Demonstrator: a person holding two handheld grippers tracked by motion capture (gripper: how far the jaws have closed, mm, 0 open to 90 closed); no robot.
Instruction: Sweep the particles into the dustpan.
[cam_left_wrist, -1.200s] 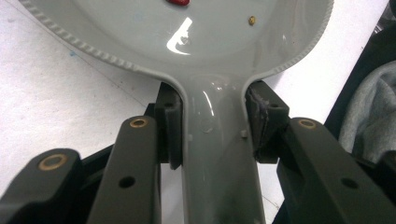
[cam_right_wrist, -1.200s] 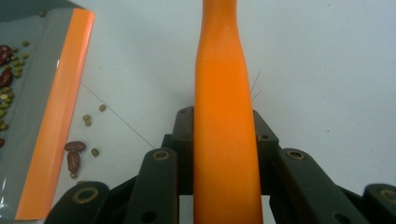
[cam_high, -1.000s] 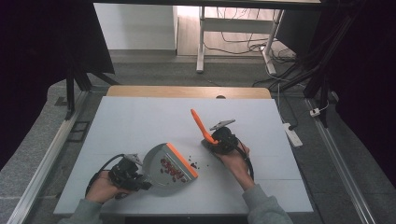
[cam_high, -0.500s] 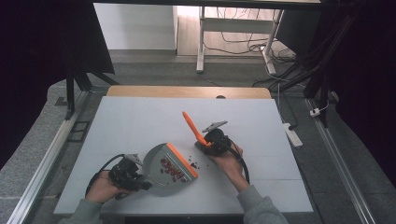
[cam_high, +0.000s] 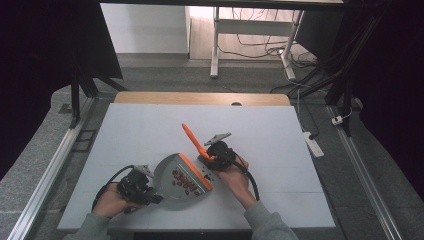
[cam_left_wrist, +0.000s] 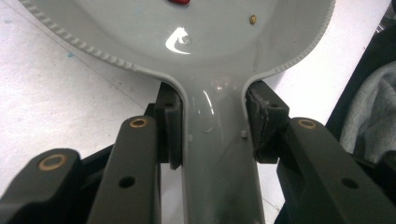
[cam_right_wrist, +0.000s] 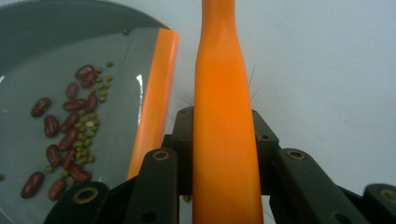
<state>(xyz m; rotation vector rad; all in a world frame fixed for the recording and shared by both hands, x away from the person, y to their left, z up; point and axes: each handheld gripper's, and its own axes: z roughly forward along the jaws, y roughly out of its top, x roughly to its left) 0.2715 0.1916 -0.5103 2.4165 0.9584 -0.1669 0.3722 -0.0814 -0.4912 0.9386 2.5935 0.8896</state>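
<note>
Beans (cam_high: 184, 179), dark red ones mixed with small green ones, lie scattered inside a grey dustpan (cam_high: 167, 172) with an orange front lip (cam_high: 196, 171). The dustpan sits on the white tabletop (cam_high: 150, 130) near its front edge, a little left of the middle. A few loose beans (cam_high: 209, 175) remain on the tabletop just beyond the orange lip.

The left claw (cam_left_wrist: 212, 123) is clenched on the dustpan's grey handle, one jaw pressed against each side where the handle meets the pan. In the high view, the left claw (cam_high: 137, 186) and the person's hand sit at the near-left side of the pan.

The right claw (cam_right_wrist: 223, 135) is clenched around the orange handle of a small brush (cam_high: 192, 139). The handle angles up and away toward the far edge, while the brush's working end sits low beside the pan's lip, hidden behind the claw.

Judging from this, a hard sweep could flick the loose beans past or under the lip. If the pan tips or lifts, the gathered beans could roll back out. The smooth, tapered brush handle might also twist in the jaws.
</note>
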